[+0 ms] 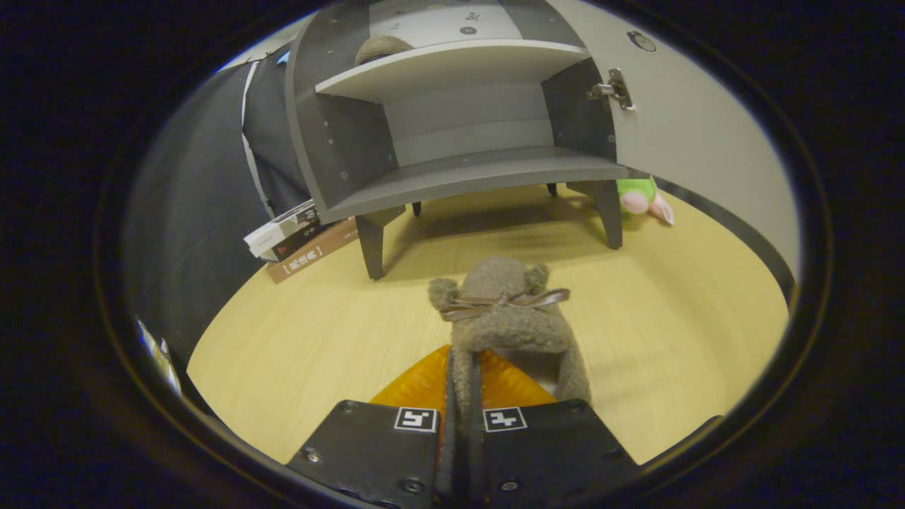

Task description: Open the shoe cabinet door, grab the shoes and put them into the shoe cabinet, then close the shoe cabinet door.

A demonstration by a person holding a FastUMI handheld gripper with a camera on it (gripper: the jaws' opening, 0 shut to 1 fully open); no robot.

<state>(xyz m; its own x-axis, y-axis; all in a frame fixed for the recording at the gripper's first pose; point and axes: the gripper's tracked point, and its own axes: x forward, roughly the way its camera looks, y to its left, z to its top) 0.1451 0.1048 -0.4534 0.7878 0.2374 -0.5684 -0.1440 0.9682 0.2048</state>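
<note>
Gripper (463,385) fingers are clenched on the heel edge of a fuzzy shoe (503,314), both pressing a thin fold of its collar between them. Shoe hangs just ahead of the fingers, toe toward 12 o'clock, bow across its top. Cabinet (452,120) stands beyond at 12 o'clock, door (696,120) swung open toward 2 o'clock, lower shelf (474,177) bare. A second shoe (380,48) appears to sit on the upper shelf at 11 o'clock, largely hidden.

Risks noted:
- Grip takes soft fabric only; the shoe may sag, swing or slip free in transit
- Dangling toe could catch the front lip of the lower shelf if brought in too low
- Drift toward 2 o'clock could knock the open door or its hinge (614,89)
- Books (300,237) at 10 o'clock and a toy (640,196) at 2 o'clock lie by the cabinet legs, well clear of the straight path, yet exposed if the approach wanders

Door closing not yet done
</note>
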